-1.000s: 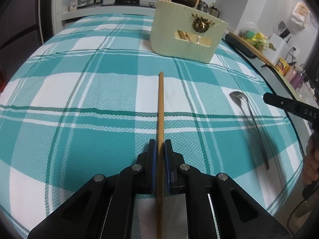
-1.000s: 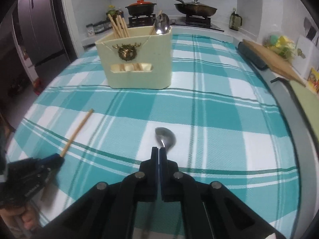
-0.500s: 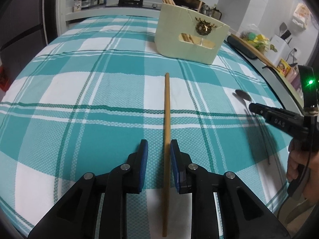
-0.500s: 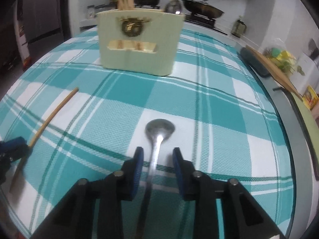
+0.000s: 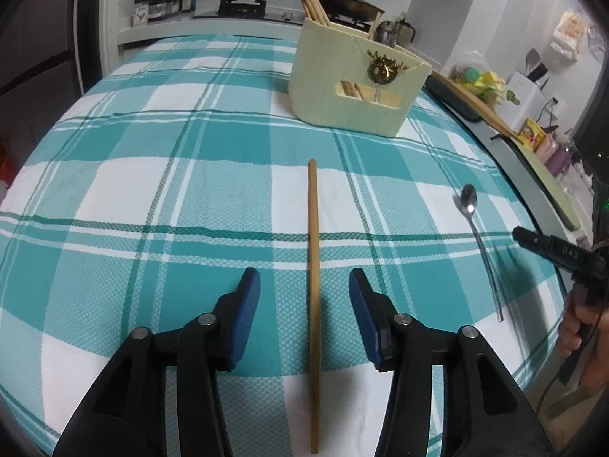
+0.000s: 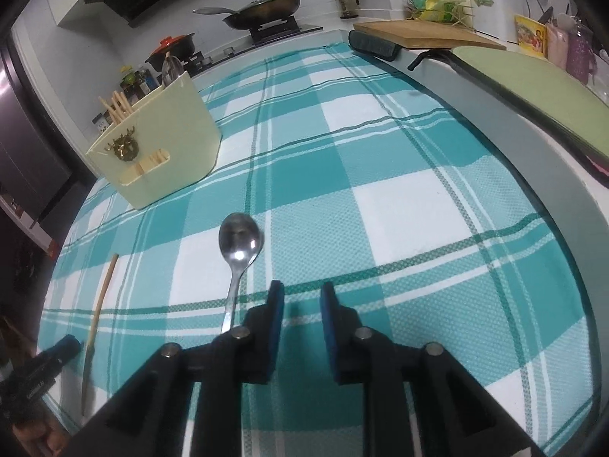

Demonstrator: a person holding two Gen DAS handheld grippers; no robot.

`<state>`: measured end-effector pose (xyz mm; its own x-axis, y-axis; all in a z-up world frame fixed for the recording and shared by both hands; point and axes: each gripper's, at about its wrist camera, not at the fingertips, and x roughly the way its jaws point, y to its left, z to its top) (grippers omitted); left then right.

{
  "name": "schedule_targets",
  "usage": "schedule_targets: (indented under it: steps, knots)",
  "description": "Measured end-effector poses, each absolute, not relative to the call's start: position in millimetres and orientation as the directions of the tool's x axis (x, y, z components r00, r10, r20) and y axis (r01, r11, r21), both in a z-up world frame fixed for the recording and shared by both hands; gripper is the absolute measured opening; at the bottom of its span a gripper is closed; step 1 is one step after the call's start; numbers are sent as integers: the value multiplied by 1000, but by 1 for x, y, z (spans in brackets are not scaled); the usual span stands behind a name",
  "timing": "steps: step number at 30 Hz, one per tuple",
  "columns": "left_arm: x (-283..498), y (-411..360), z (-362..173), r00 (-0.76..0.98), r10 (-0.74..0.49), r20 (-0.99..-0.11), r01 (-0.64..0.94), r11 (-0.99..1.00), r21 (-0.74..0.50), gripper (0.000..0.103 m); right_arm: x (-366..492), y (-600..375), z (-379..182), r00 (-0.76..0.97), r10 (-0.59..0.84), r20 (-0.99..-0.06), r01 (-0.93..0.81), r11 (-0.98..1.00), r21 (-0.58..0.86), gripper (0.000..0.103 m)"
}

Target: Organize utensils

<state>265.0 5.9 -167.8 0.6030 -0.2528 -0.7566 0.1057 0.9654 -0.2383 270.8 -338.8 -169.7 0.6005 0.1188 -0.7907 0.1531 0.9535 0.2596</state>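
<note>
Two utensils lie loose on the checked teal-and-white cloth point(image 5: 152, 175) that covers the bench. Nearest the left hand-held gripper point(image 5: 304, 285), whose blue-padded jaws stand wide apart and hold nothing, a single wooden chopstick point(image 5: 313, 266) lies flat on the cloth, running straight away between the two jaws without touching either. Off to its right lies a metal spoon point(image 5: 477, 236), bowl pointing away. In the right wrist view the right hand-held gripper point(image 6: 302, 297) is released as well, jaws parted with only cloth between them; the spoon point(image 6: 239, 255) lies just to the left of its left jaw, the handle passing out of sight behind that jaw. The chopstick point(image 6: 99, 304) shows farther left, well apart from the spoon.

Farther back on the cloth stands a cream utensil holder point(image 5: 357, 83) with a gold ornament on its front. More chopsticks point(image 5: 312, 5) stick up from its left compartment, and a spoon bowl rises from another part. Beyond the bench, pans sit on a stove point(image 6: 274, 26).
</note>
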Motion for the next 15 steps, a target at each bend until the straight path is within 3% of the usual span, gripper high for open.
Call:
schedule_targets:
  steps: [1,2,15]
  knots:
    - [269,8,-166,599,-265,-755,116,962,-246,58,268,-335,-168,599,121,-791,139,958,252,38]
    - [274,10,-164,592,-275,-757,128,960,-248,62,265,-330,-167,601,123,-790,123,962,243,40]
    - [358,-20,-189,463,-235,-855,293,951,-102,63,278,-289,-174,585,124,-801,45,982,184,40]
